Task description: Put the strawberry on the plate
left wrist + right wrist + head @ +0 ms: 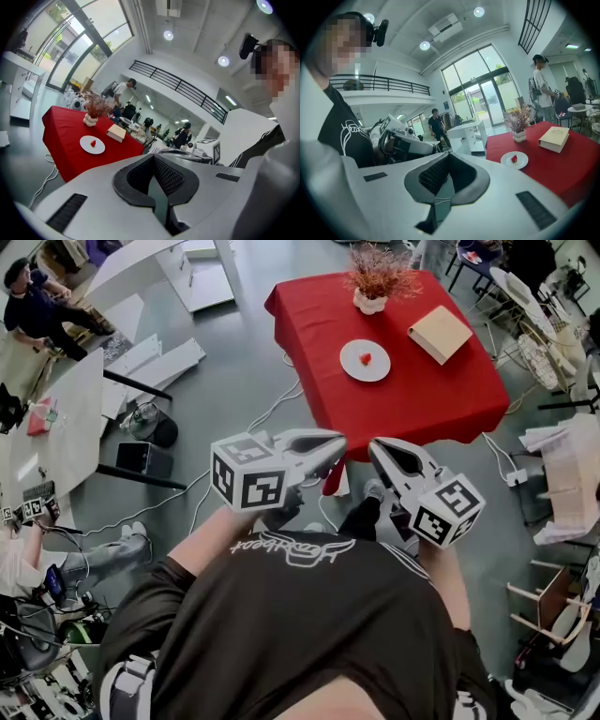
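Left gripper [337,443], right gripper [377,452]: fingers clenched, nothing between, well apart from red-clothed table [422,399] | strawberry [366,359]: already on white plate [349,368], task apparently done | handling: likely light, soft, bruisable; pinch gently across widest part.

A smooth grey floor [234,362] carries a square table under a red cloth [412,404] and a long white table [70,423]. Tall glass windows [476,89] and round ceiling lamps [168,35] light the white walls [129,58].
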Demonstrator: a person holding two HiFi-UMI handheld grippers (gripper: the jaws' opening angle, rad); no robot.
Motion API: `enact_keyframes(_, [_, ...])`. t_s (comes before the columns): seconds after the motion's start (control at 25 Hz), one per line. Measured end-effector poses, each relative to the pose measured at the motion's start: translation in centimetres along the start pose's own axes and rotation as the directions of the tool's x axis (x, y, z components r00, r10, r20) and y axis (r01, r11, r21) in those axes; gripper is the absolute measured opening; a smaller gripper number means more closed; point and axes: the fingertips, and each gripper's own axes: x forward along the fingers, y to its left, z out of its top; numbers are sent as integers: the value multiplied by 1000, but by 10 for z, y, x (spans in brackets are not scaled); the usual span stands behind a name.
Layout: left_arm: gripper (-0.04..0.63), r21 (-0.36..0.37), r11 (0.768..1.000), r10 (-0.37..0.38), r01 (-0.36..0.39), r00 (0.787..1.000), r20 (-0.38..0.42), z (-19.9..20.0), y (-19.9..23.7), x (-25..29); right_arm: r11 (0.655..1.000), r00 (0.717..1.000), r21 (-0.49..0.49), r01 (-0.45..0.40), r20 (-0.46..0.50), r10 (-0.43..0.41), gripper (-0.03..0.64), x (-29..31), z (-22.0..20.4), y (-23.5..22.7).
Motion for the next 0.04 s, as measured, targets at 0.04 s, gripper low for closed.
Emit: enact_keyframes(0.04, [8,-4,1000,0,0,1000,-1,-2,1,1,1000,1000,1,0,-1,0,8,0,-2,-1])
